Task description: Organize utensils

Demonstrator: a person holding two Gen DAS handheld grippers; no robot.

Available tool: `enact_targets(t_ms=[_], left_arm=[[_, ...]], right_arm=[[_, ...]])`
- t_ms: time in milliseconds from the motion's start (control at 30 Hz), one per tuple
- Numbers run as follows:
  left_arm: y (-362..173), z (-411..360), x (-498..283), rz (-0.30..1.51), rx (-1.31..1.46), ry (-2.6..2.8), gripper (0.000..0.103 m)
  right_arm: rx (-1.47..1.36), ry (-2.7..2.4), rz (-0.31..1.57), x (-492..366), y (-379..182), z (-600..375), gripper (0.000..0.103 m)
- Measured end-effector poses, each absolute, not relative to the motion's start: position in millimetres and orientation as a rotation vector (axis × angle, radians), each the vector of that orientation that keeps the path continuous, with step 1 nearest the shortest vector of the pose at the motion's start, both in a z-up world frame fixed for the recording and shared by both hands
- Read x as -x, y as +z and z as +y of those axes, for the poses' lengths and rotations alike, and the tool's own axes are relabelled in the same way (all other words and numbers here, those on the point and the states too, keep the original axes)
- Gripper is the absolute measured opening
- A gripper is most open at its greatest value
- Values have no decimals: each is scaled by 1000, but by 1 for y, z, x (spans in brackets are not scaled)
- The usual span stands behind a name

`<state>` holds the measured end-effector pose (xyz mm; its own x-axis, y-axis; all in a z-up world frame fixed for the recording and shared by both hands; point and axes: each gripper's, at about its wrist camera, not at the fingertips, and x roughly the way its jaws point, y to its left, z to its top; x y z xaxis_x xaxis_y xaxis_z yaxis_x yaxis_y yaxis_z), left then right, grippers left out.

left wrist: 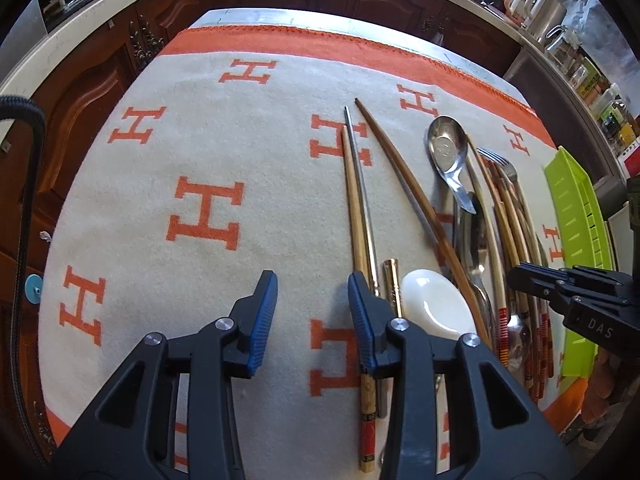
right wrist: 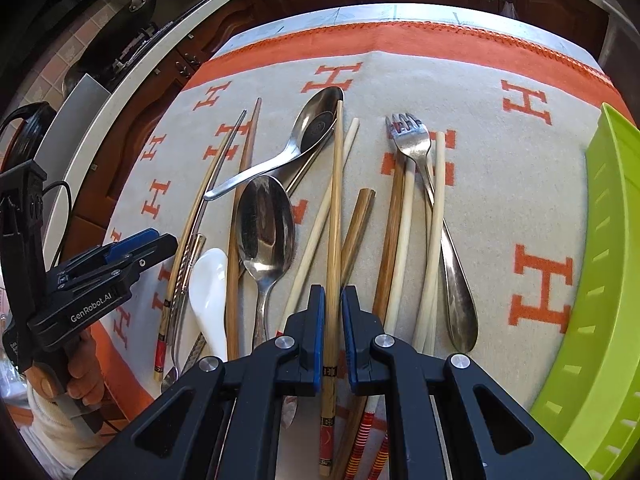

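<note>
Mixed utensils lie on a beige cloth (right wrist: 500, 184) with orange H marks. My right gripper (right wrist: 333, 300) is shut on a light wooden chopstick (right wrist: 336, 200) that runs away from me over the pile. Beside it lie a large metal spoon (right wrist: 264, 224), a curved metal spoon (right wrist: 316, 120), a fork (right wrist: 412, 140), a white ceramic spoon (right wrist: 208, 292) and several pale and brown chopsticks. My left gripper (left wrist: 312, 300) stands open over bare cloth. Its right finger (left wrist: 364, 304) overlaps a wooden chopstick (left wrist: 354, 208) and a metal chopstick (left wrist: 362, 184) lying side by side.
A lime green slotted tray (right wrist: 600, 280) stands at the cloth's right edge, also the green tray (left wrist: 576, 232) in the left wrist view. Dark wooden cabinets and a counter with jars lie beyond the table. A person's hand (right wrist: 84, 376) holds the left gripper.
</note>
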<state>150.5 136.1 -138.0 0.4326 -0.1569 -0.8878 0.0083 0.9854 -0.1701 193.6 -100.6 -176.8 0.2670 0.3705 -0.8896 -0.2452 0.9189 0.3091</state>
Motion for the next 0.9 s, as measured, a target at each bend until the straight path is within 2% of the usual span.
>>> enact_targets(t_ms=[500,900], left_arm=[[-132,108,-130,1050,-48,-41,34],[-134,104,-132,1040,-48,-15,34]], right_arm=[[-109,423,1220,-190,-177,-102,9],[-91,415,1219,-190,-175,-99,9]])
